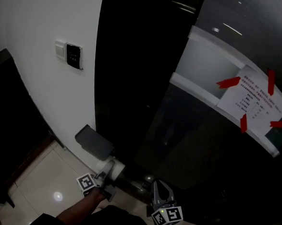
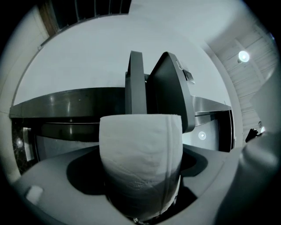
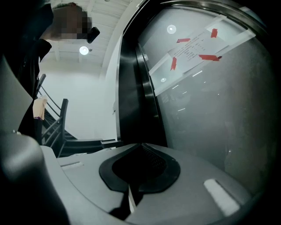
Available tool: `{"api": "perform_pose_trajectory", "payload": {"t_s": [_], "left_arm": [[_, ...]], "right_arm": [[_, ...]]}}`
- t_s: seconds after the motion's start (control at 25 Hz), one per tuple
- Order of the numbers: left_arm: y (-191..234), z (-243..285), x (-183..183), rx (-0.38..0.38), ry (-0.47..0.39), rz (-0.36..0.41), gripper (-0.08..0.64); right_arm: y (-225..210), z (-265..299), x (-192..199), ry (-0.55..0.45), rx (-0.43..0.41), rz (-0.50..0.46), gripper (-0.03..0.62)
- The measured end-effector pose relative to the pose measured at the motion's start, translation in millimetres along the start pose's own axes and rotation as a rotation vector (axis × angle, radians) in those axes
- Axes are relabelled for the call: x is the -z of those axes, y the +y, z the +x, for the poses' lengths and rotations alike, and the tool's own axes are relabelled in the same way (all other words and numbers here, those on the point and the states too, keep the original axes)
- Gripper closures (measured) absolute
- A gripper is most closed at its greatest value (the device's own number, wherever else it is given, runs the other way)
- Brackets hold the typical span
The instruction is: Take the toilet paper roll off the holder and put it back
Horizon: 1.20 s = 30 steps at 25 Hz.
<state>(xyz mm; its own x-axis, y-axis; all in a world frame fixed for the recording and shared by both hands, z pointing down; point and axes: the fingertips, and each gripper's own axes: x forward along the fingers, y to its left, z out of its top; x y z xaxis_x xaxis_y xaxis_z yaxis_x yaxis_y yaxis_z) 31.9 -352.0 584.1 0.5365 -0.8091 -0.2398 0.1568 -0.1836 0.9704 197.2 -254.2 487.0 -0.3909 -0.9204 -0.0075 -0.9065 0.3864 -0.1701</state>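
Observation:
The white toilet paper roll (image 1: 116, 167) hangs just below the grey holder (image 1: 94, 142) on the white wall. My left gripper (image 1: 108, 175) is closed on the roll from below. In the left gripper view the roll (image 2: 140, 140) fills the space between the wide-set jaws of the left gripper (image 2: 141, 184), with the holder's grey cover (image 2: 169, 90) and its plate right behind it. My right gripper (image 1: 158, 187) is off to the right near the dark glass, apart from the roll. In its own view the right gripper (image 3: 140, 154) has its black pads together with nothing between them.
A wall switch (image 1: 70, 55) sits high on the white wall. The dark glass door (image 1: 191, 151) carries a paper notice (image 1: 250, 100) stuck on with red tape. Pale floor tiles (image 1: 45, 180) lie below. A stair railing (image 3: 57, 123) shows in the right gripper view.

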Motion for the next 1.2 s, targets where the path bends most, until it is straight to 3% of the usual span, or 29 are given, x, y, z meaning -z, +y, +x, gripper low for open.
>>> {"api": "perform_pose_trajectory", "payload": {"t_s": [0.64, 1.2], "left_arm": [[3, -7, -25, -0.001, 0.007, 0.029, 0.091], [-1, -11, -79, 0.007, -0.067, 0.016, 0.091]], "right_arm": [[12, 25, 5, 0.008, -0.034, 0.003, 0.578], [23, 31, 9, 0.008, -0.03, 0.012, 0.578]]}}
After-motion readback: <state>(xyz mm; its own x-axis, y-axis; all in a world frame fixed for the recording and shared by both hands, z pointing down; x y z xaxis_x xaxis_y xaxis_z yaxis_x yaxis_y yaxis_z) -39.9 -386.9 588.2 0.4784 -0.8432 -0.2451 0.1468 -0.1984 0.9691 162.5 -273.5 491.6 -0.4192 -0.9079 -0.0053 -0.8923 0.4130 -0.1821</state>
